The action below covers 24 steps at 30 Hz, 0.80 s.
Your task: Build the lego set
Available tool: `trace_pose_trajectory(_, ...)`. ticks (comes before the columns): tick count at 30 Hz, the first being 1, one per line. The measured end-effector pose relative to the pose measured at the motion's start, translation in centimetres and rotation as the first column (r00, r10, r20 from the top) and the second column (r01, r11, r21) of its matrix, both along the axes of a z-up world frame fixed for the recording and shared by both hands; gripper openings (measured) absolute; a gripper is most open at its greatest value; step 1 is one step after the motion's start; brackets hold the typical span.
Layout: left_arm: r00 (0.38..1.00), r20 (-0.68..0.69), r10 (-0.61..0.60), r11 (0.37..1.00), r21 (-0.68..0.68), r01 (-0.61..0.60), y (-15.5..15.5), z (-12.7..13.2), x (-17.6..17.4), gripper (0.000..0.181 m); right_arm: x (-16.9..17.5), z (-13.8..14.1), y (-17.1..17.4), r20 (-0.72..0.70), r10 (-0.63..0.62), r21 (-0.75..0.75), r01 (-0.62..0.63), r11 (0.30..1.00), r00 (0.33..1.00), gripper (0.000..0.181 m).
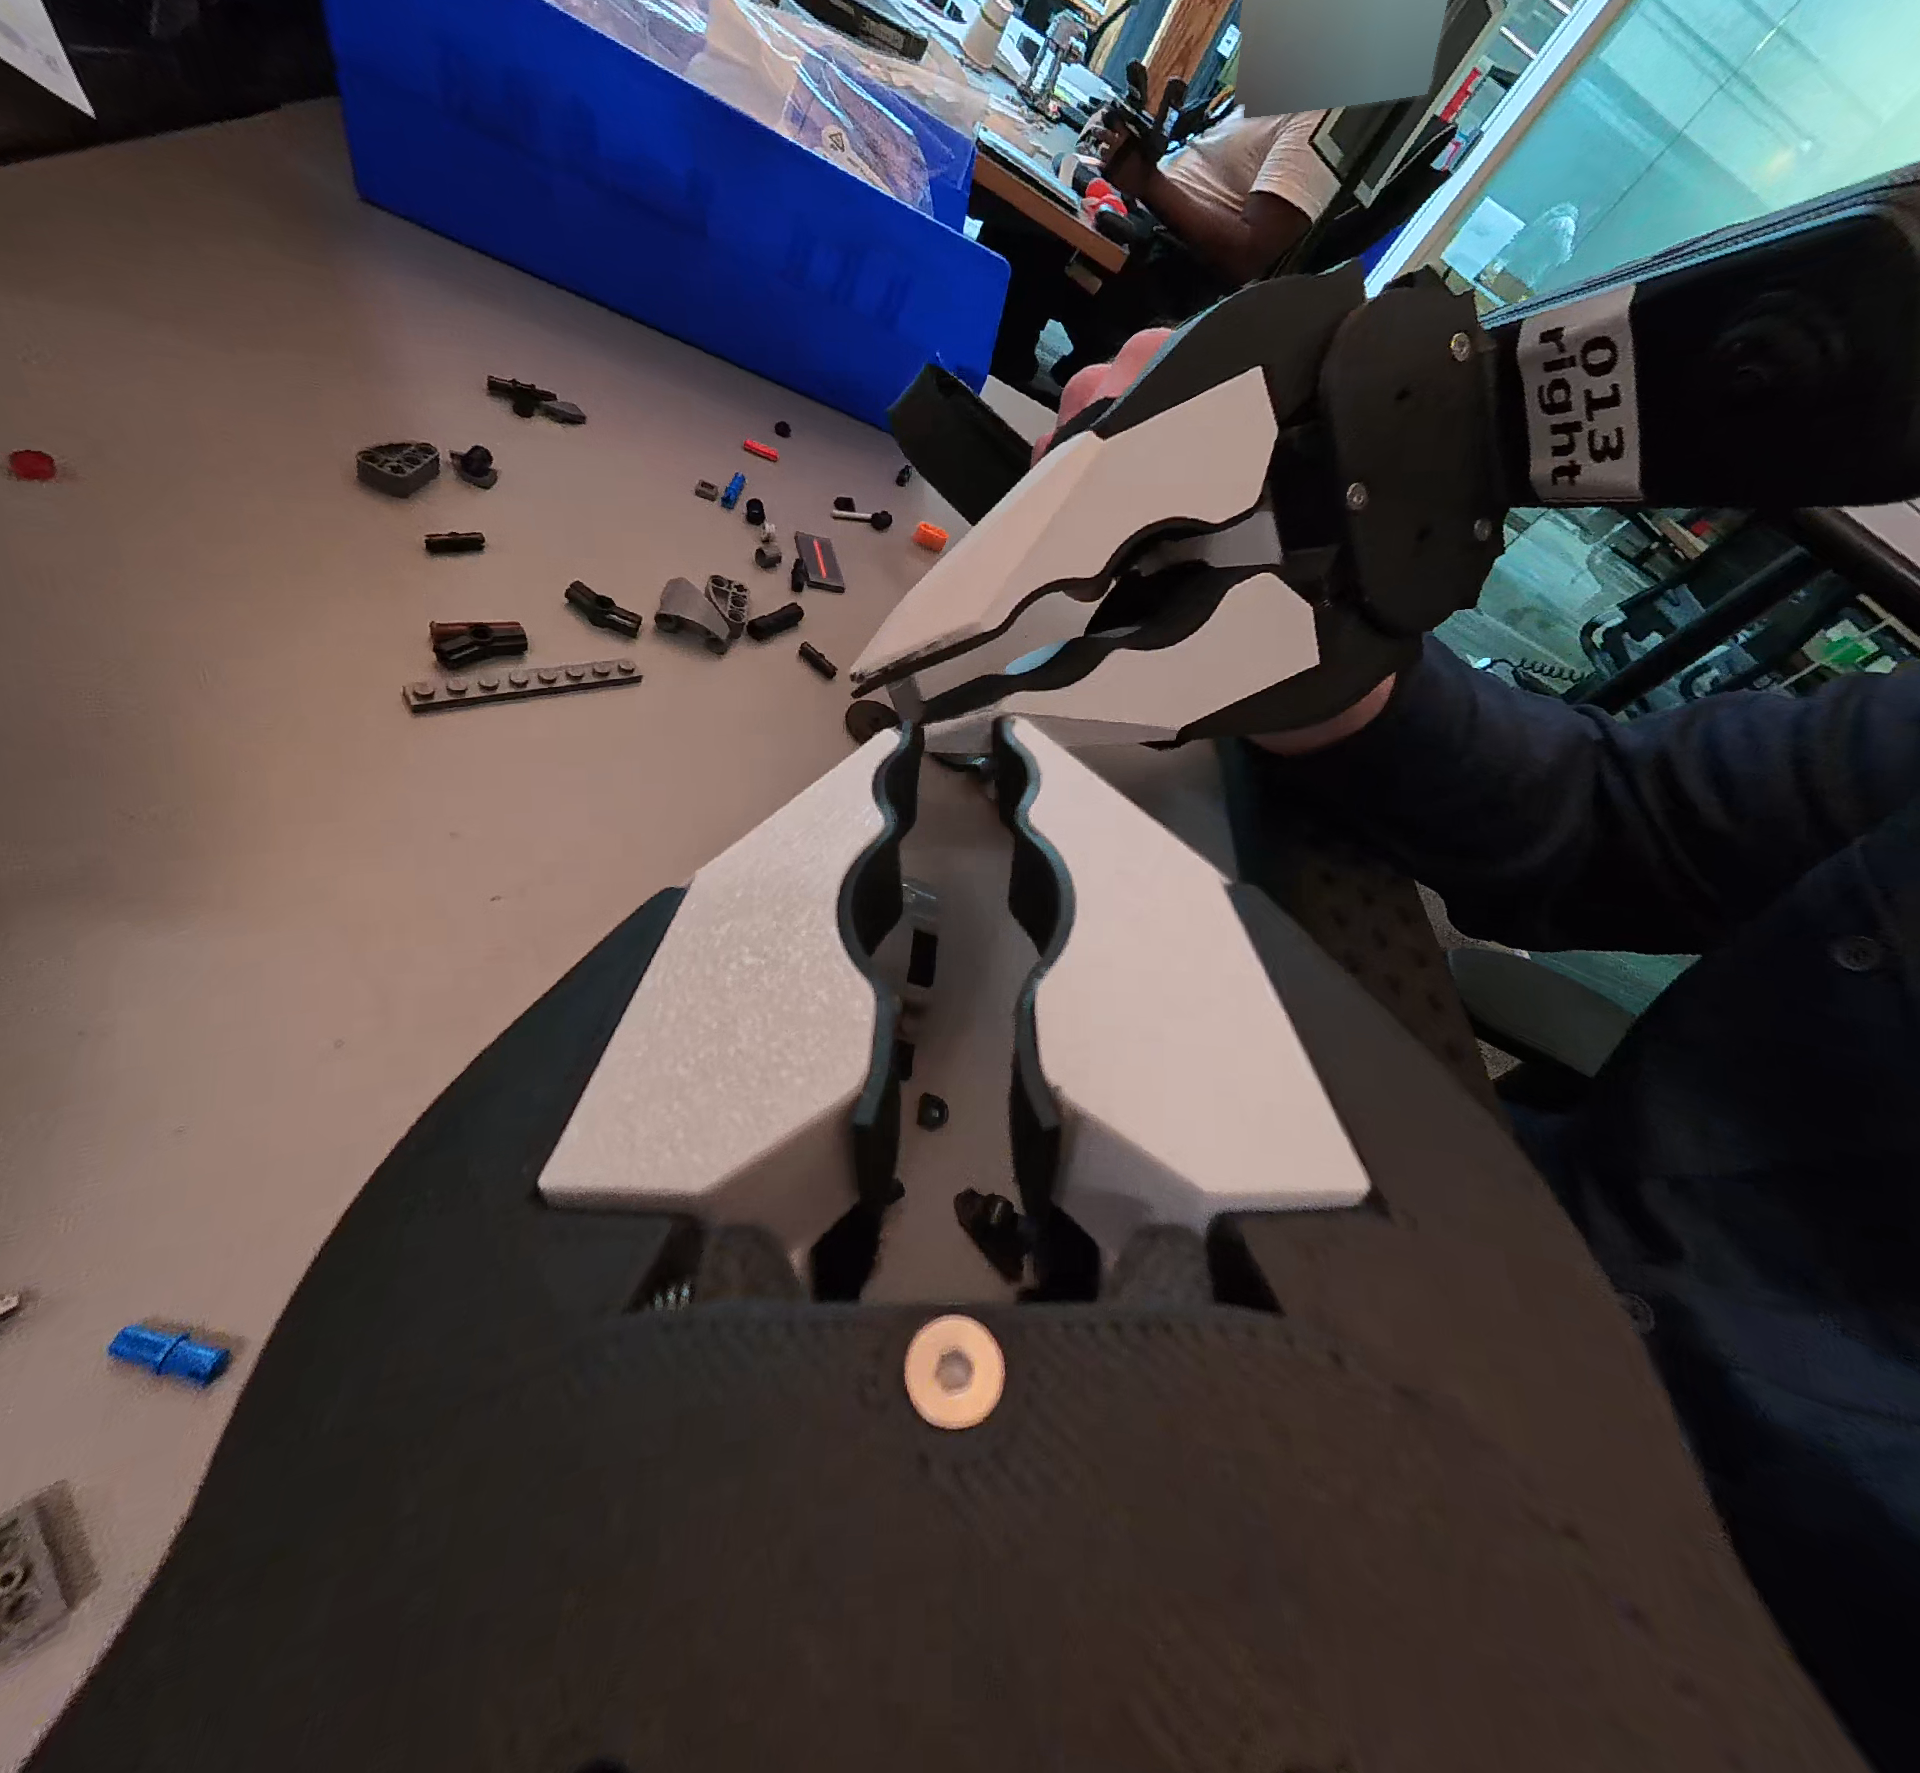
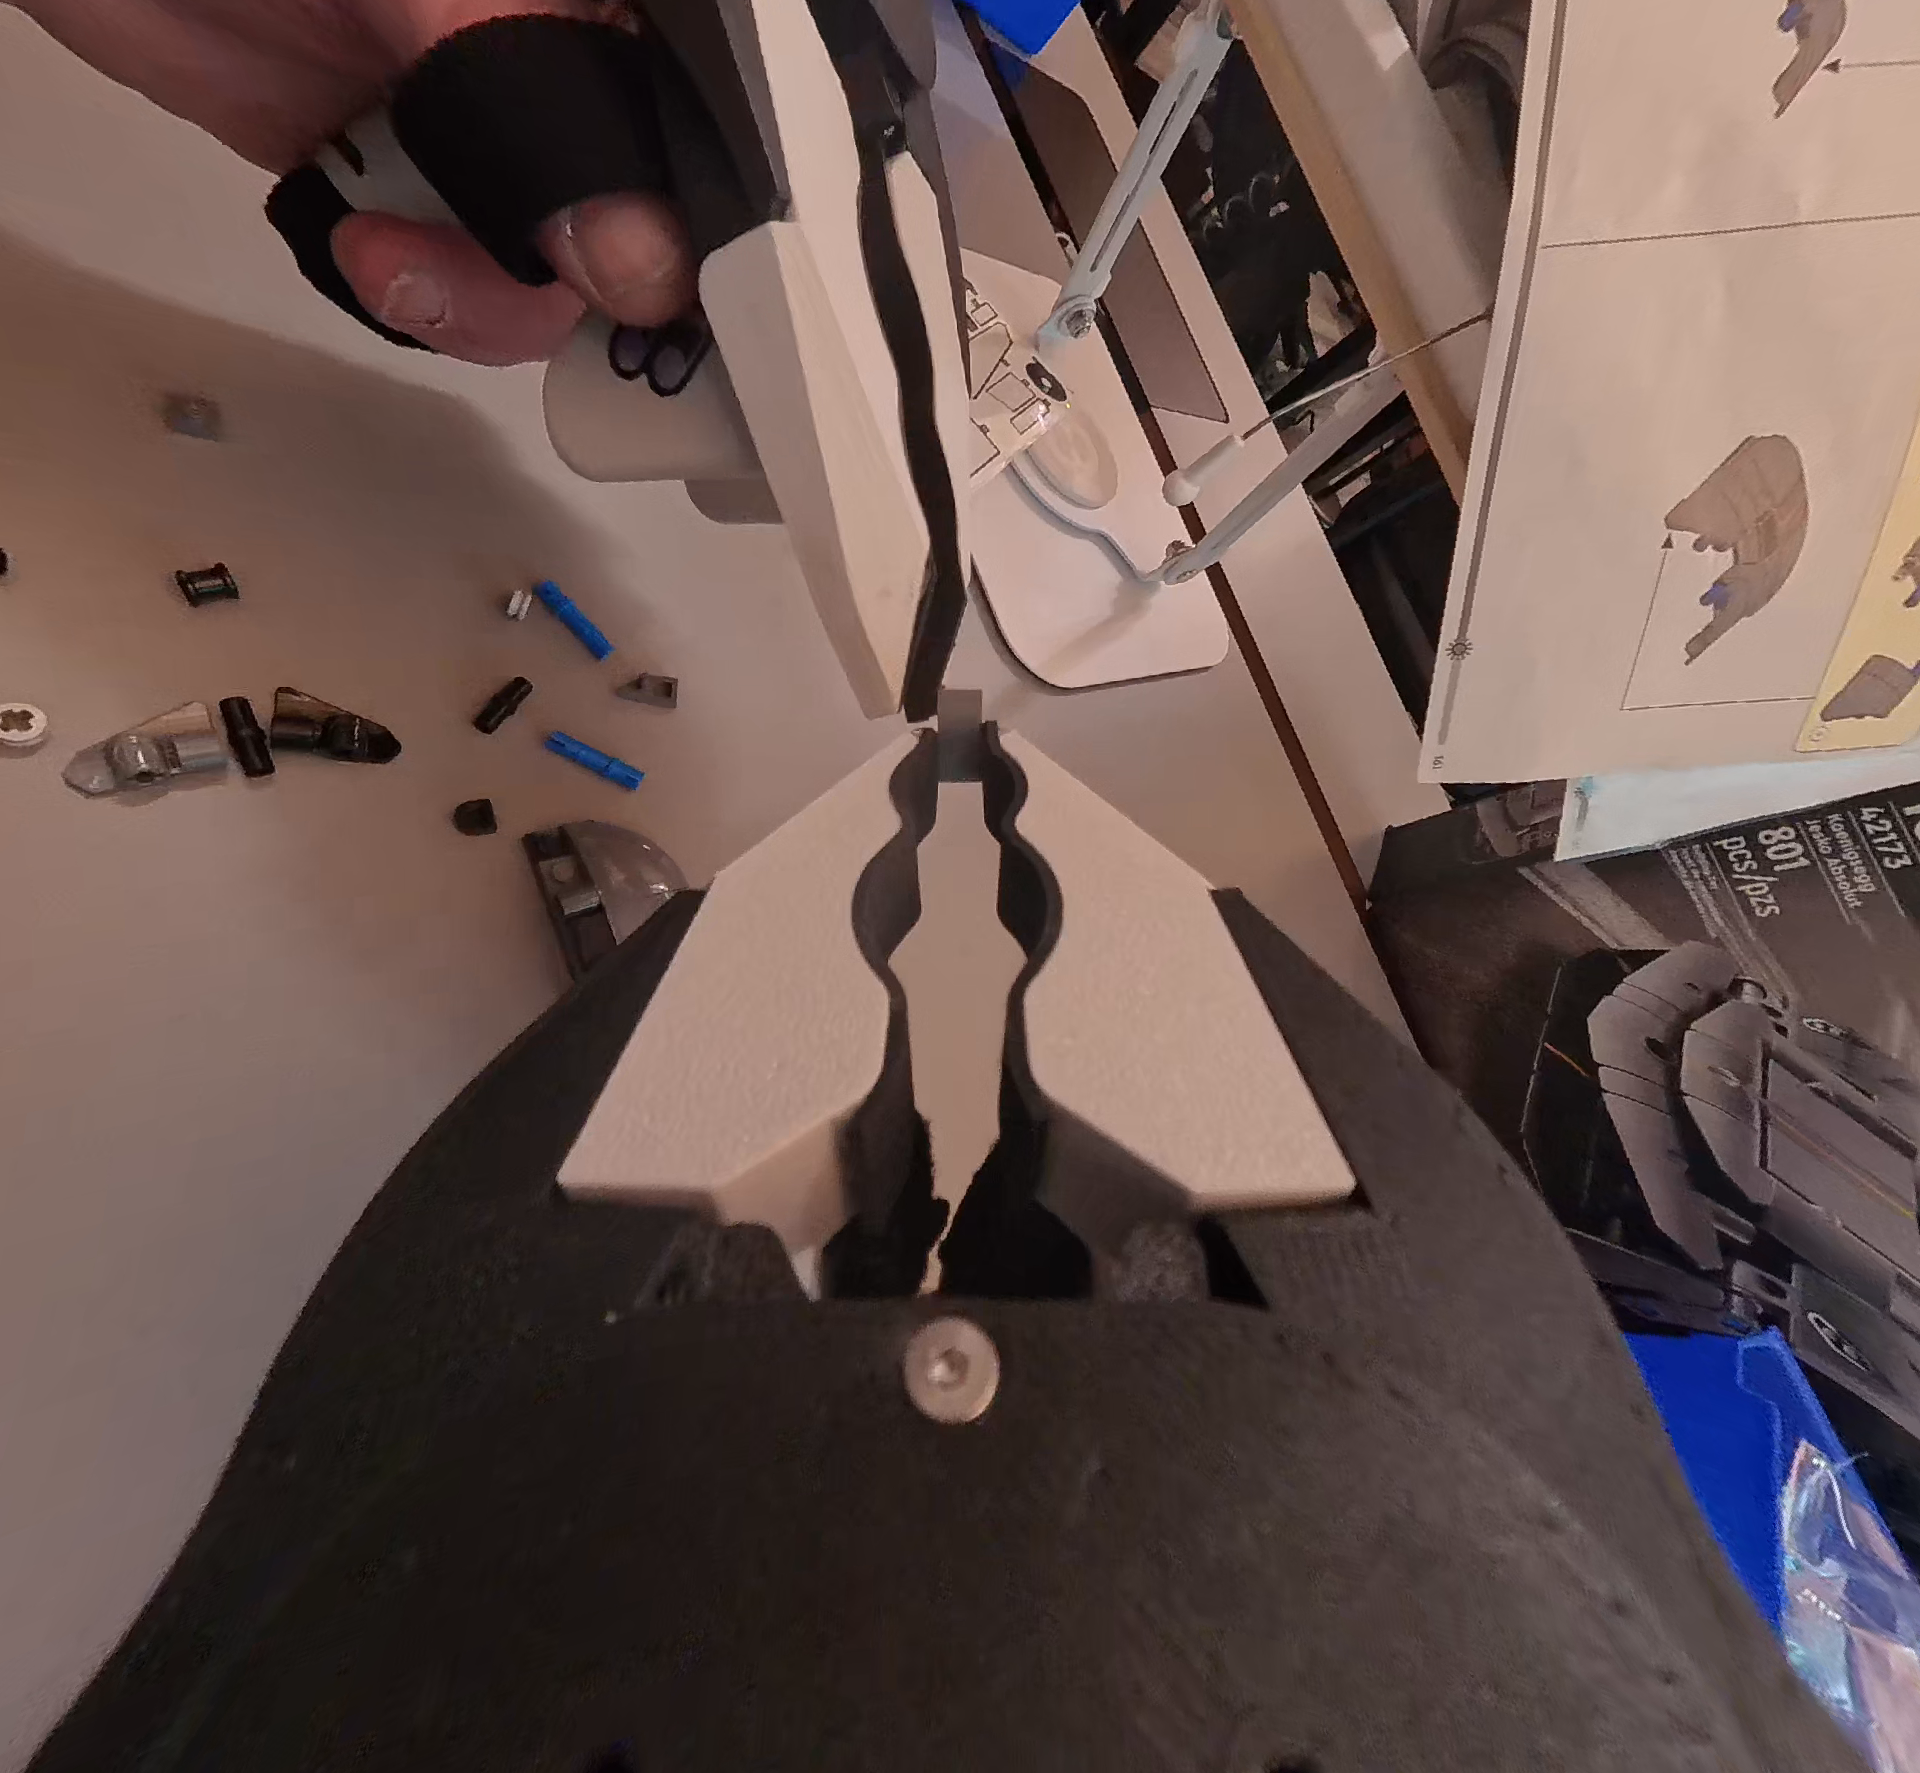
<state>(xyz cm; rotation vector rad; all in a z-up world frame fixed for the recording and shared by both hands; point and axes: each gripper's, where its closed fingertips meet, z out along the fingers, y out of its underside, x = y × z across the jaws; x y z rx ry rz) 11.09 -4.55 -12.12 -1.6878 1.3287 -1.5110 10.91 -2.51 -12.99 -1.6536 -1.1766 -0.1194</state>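
Lego set: loose parts are lying scattered across the table (image 1: 208, 892); no finished model is showing in either view.
Small grey piece (image 2: 958, 736): it is sitting between the tips of the right hand-held gripper (image 2: 956, 749), raised above the table, with the tips of the left hand-held gripper (image 1: 951, 741) meeting it from the opposite side.
Right hand-held gripper state: the fingers are closing almost fully, pinching the small grey piece at the very tip.
Left hand-held gripper state: the tips are standing narrowly apart around something small; whether they are clamping it cannot be told.
Loose parts: a long grey plate (image 1: 523, 684), black pins and connectors, and a blue pin (image 1: 168, 1352) are waiting untouched on the table.
Instruction booklet (image 2: 1704, 321): it is standing open beyond the far edge of the table, beside the blue bin (image 1: 644, 123).
Progress: judging by the many unjoined parts, the build is appearing to be at an early or sub-assembly stage.
Remaining: the held piece is yet to be joined, and most loose parts are yet to be fitted.
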Motion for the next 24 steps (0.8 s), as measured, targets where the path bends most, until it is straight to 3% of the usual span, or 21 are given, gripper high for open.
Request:
trace_pose_trajectory(6, 1.0, -0.007, 0.021, 1.0, -0.01, -0.021, 0.4, -0.3, 0.0, 0.004, -0.1, -0.1, -0.1, 0.007, 0.004, 0.0, -0.004, 1.0, 1.0, 0.006)
trace_pose_trajectory(15, 0.999, -0.003, 0.053, 0.998, -0.042, -0.053, 1.2, 0.0, -0.4, 0.011, -0.5, -0.5, -0.4, -0.003, 0.036, -0.029, -0.036, 0.999, 0.999, 0.007)
trace_pose_trajectory(24, 1.0, -0.007, 0.023, 0.997, -0.067, -0.024, 0.7, -0.4, -0.2, 0.002, -0.8, -0.5, -0.6, -0.021, 0.056, -0.036, -0.056, 0.998, 0.998, 0.007)
